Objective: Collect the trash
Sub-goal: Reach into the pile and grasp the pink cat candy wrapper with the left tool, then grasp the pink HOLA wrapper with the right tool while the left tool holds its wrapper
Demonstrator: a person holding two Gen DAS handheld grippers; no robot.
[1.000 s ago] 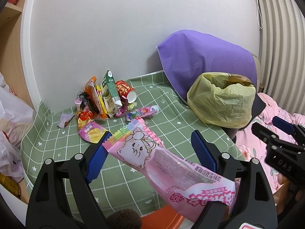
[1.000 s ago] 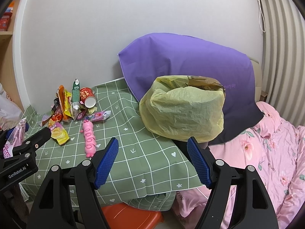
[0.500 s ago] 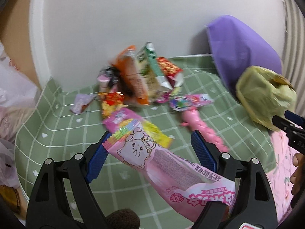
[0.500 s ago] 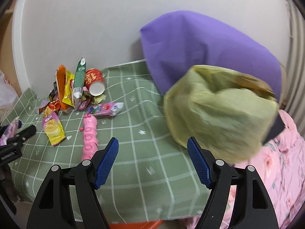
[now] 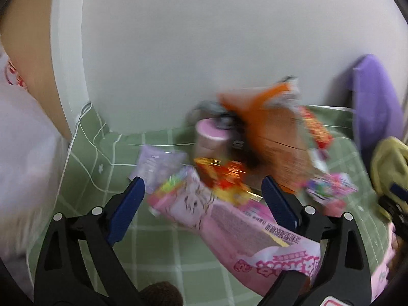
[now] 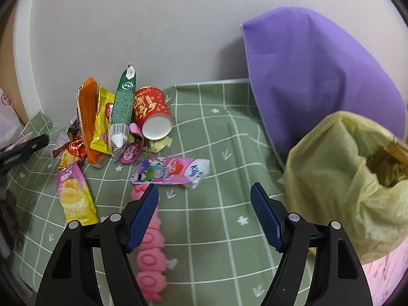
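Observation:
A pile of trash sits on the green checked tablecloth (image 6: 224, 137): orange bag (image 6: 88, 117), green carton (image 6: 122, 112), red paper cup (image 6: 153, 114), pink-and-white pouch (image 6: 170, 170), yellow chips packet (image 6: 75, 196), pink toy-shaped wrapper (image 6: 150, 255). My right gripper (image 6: 204, 216) is open and empty above the cloth, just right of the pink wrapper. My left gripper (image 5: 201, 209) has its jaws wide apart; a long pink wrapper (image 5: 229, 227) lies across its right side, and how it is held is hidden. The left wrist view is blurred; the pile (image 5: 260, 137) lies just ahead.
A yellow trash bag (image 6: 352, 178) stands open at the right, with a purple cushion (image 6: 318, 76) behind it against the white wall. A white plastic bag (image 5: 23, 153) lies at the far left. Pink floral bedding (image 6: 387, 275) lies beyond the table's right edge.
Both grippers have moved forward and left toward the trash pile. The pile looks much larger in the left wrist view. The pink wrapper stays with the left gripper.

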